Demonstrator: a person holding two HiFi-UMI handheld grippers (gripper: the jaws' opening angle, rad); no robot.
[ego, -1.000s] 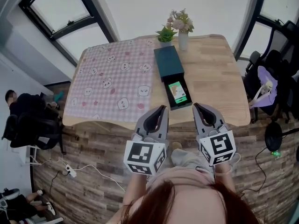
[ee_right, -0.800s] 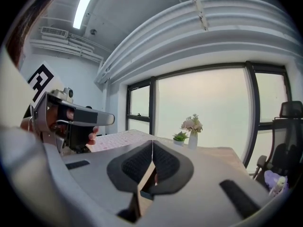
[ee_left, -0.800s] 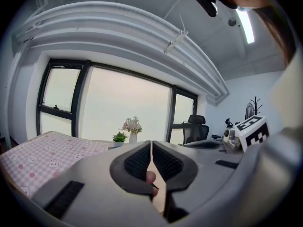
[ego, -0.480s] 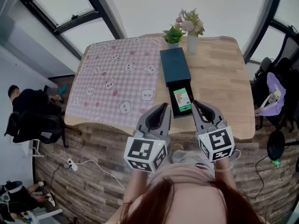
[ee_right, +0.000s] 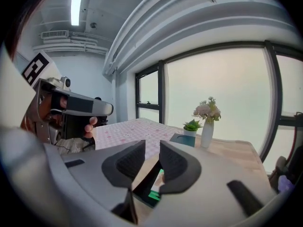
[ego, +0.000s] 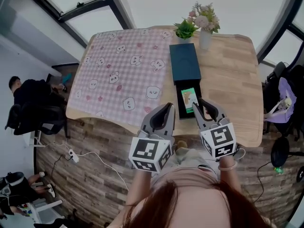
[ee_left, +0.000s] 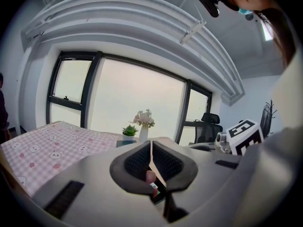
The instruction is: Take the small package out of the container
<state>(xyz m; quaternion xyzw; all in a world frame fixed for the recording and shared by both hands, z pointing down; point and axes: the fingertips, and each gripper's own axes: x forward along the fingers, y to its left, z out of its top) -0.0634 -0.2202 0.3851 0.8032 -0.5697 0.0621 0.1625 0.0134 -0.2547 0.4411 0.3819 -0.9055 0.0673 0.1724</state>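
Observation:
A dark teal box (ego: pixel 185 63) lies on the wooden table (ego: pixel 228 80), its black drawer (ego: pixel 182 109) pulled out toward me. In the drawer lies the small green package (ego: pixel 189 98), which also shows low between the jaws in the right gripper view (ee_right: pixel 152 194). My right gripper (ego: pixel 203 104) hangs over the drawer's near right corner. Its jaws (ee_right: pixel 152 148) have just been opening and stand slightly apart with nothing between them. My left gripper (ego: pixel 166 109) is just left of the drawer's near end, shut and empty (ee_left: pixel 151 145).
A pink checked cloth (ego: pixel 128 65) covers the table's left half. A white vase of flowers (ego: pixel 205 25) and a small potted plant (ego: pixel 185 30) stand behind the box. A person sits at far left (ego: pixel 23 94); a chair (ego: pixel 285 99) is at right.
Both grippers have moved forward and down toward the open drawer. The right gripper's jaws, shut before, now show a gap. The left stays shut.

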